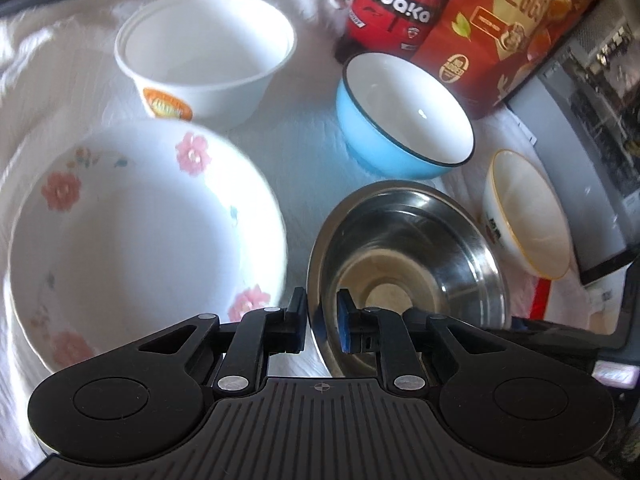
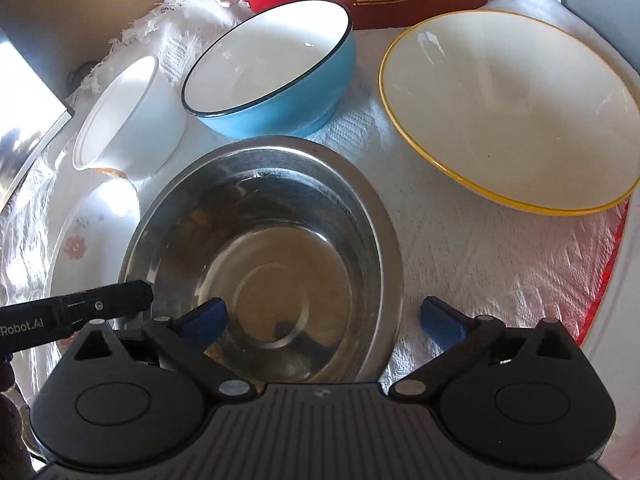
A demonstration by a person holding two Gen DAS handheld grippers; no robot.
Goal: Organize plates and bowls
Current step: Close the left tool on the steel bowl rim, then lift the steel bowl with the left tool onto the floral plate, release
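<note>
A round stainless-steel bowl [image 1: 408, 264] stands upright on a white textured cloth [image 2: 472, 264], the hub of the tabletop. The left gripper [image 1: 322, 324] is clenched on the bowl's near-left rim, one blue pad [image 1: 345, 326] inside the metal wall and the black finger opposite it outside; in the right wrist view its black finger [image 2: 100, 304] reaches the same rim from the left. The right gripper [image 2: 322, 322] hangs released above the steel bowl's near edge, jaws spread wide, one blue pad [image 2: 204, 322] over the bowl's interior and the other over the cloth just right of the rim, pressing on nothing.

Left of the steel bowl sits a large white bowl with pink flowers [image 1: 144, 236], just beside it. Beyond that, well up and left of the steel bowl, stands a white plastic bowl with an orange label [image 1: 204, 56]. Directly behind the steel bowl is a sky-blue bowl with a dark rim and white inside [image 1: 404, 116], near but apart. To the steel bowl's right rests a cream bowl with a yellow rim [image 2: 508, 112]. Behind the blue bowl stand a red printed box [image 1: 508, 32] and a red-and-black bear figure [image 1: 392, 4].
</note>
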